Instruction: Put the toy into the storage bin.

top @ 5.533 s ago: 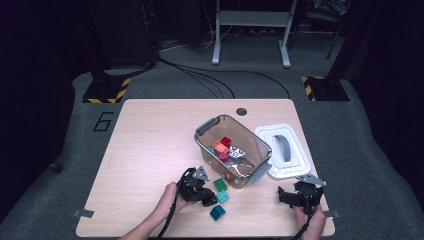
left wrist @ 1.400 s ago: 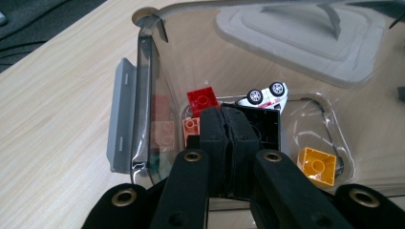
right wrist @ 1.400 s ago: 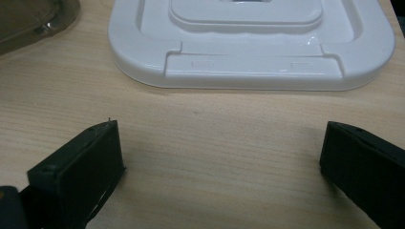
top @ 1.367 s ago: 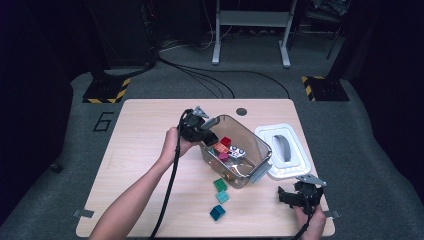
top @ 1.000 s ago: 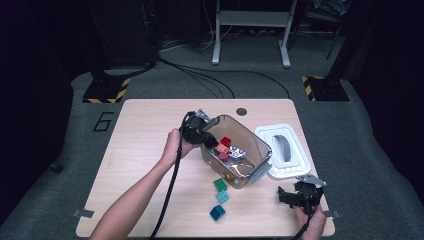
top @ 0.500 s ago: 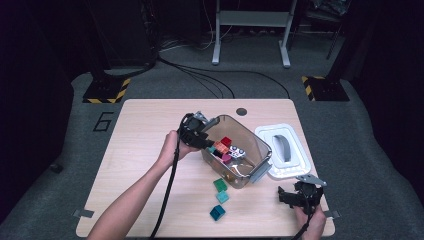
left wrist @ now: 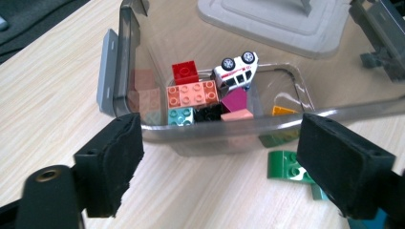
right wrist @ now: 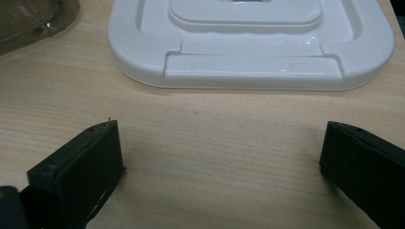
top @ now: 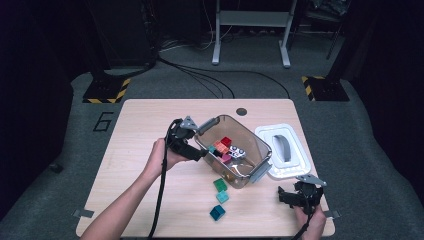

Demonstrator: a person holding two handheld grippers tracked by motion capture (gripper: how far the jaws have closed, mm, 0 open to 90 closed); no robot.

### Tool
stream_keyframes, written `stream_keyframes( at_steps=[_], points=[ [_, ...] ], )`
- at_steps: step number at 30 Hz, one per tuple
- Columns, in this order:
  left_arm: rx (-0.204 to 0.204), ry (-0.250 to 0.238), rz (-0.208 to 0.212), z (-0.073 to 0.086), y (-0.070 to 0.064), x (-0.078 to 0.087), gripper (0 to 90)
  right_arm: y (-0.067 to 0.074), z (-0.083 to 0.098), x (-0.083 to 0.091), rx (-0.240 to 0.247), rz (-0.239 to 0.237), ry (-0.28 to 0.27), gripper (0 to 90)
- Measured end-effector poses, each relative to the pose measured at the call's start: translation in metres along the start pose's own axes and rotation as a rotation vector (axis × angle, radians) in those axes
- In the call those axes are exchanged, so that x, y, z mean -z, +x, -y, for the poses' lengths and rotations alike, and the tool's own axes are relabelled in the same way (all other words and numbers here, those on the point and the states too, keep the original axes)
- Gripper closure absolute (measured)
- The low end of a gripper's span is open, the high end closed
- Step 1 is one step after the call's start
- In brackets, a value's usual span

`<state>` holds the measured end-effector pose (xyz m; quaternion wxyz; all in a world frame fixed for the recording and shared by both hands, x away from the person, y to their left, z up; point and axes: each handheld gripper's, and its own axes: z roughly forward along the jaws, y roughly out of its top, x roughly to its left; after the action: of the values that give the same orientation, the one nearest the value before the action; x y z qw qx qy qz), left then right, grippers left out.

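Where the wooden table (top: 150, 125) carries everything, the largest thing on it is the clear smoky bin (top: 250, 142), which sits near the middle and is tilted, with grey latches at its ends. Just to its right lies the white lid (top: 295, 167), flat on the table and touching the bin's near corner. The left tongs (top: 192, 150) sit at the bin's left rim; their jaws have just been opening and now stand spread with nothing pinched, the rim crossing between them in the left gripper view. The right tongs (top: 292, 196) rest at the table's near right edge, spread wide over bare wood, just short of the lid. Inside the bin lie a white toy car (left wrist: 236, 69), a salmon brick (left wrist: 191, 93), a red brick (left wrist: 185, 72) and smaller pieces. Outside, near the bin's front, lie a green brick (top: 219, 184), a teal brick (top: 222, 196) and a dark teal brick (top: 217, 213).
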<state>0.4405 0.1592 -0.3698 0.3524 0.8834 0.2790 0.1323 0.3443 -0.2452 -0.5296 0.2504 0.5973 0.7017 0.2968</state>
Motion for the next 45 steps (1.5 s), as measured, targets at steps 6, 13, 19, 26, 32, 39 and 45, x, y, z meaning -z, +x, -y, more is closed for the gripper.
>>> stream_keyframes(
  at_steps=[6,13,19,26,32,39,45],
  points=[
    [0.022,-0.014,0.005,0.020,-0.006,0.004,14.7,0.000,0.000,0.000,0.000,0.000,0.000,0.0],
    [0.035,-0.012,0.017,0.045,-0.016,-0.002,13.8,0.000,0.000,0.000,-0.001,0.001,0.000,0.0],
    [0.060,-0.016,0.021,0.064,-0.028,-0.010,12.1,0.000,0.000,0.000,-0.001,0.001,0.000,0.0],
    [0.084,-0.016,0.044,0.084,-0.045,-0.022,10.1,0.000,0.000,0.000,-0.001,0.002,0.000,0.0],
    [0.112,-0.012,0.080,0.098,-0.055,-0.031,8.1,0.000,0.000,0.000,-0.001,0.002,0.000,0.0],
    [0.108,-0.002,0.100,0.109,-0.069,-0.040,1.3,0.000,0.000,0.000,-0.001,0.002,0.000,0.0],
    [0.112,-0.007,0.126,0.116,-0.082,-0.047,0.2,0.000,0.000,0.000,-0.001,0.002,0.000,0.0]
  ],
)
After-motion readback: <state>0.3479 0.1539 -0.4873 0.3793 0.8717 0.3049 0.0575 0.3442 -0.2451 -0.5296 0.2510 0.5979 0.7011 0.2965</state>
